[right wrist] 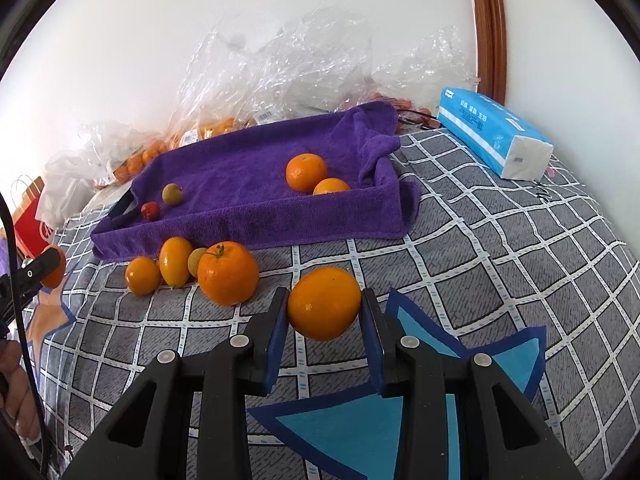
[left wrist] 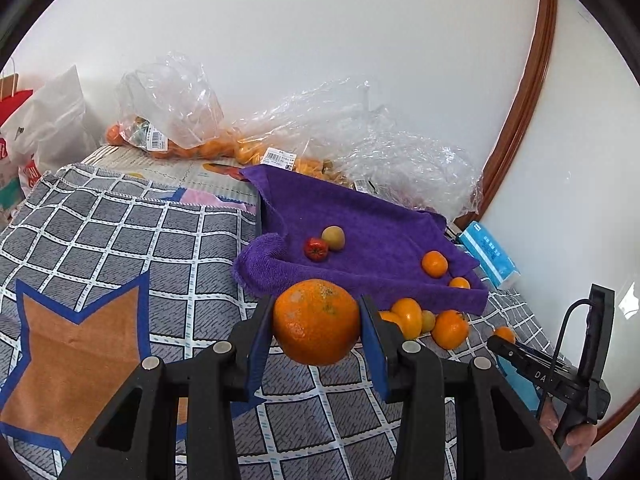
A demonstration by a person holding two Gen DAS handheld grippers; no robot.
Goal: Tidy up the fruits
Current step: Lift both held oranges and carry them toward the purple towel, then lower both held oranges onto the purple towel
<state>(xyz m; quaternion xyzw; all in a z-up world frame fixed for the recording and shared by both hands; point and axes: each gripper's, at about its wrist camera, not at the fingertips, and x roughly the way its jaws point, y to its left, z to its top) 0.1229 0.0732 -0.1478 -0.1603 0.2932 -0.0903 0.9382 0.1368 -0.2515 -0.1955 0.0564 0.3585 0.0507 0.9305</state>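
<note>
Your left gripper (left wrist: 316,330) is pinching a big speckled orange (left wrist: 316,322), pads pressed on both sides, fruit held up off the checked cloth (left wrist: 120,240). Your right gripper (right wrist: 325,312) is clamped on a smaller smooth orange (right wrist: 324,303), same way, also lifted clear of the cloth.

Purple towel tray (right wrist: 256,216) sits toward the cloth's far edge. Inside: 2 oranges (right wrist: 306,172) touching each other at the right end near the front wall; a small red fruit (right wrist: 151,211) & a yellow-green one (right wrist: 173,194) at the left end, just beside each other.

On the cloth just outside the tray's front wall, left end: a stemmed orange (right wrist: 228,273), 2 small yellow-orange fruits (right wrist: 176,261) & a pale one tucked behind, all bunched together.

Tissue pack (right wrist: 492,138) near the cloth's far right corner. Plastic bags of fruit (left wrist: 180,120) along the wall behind the tray.
</note>
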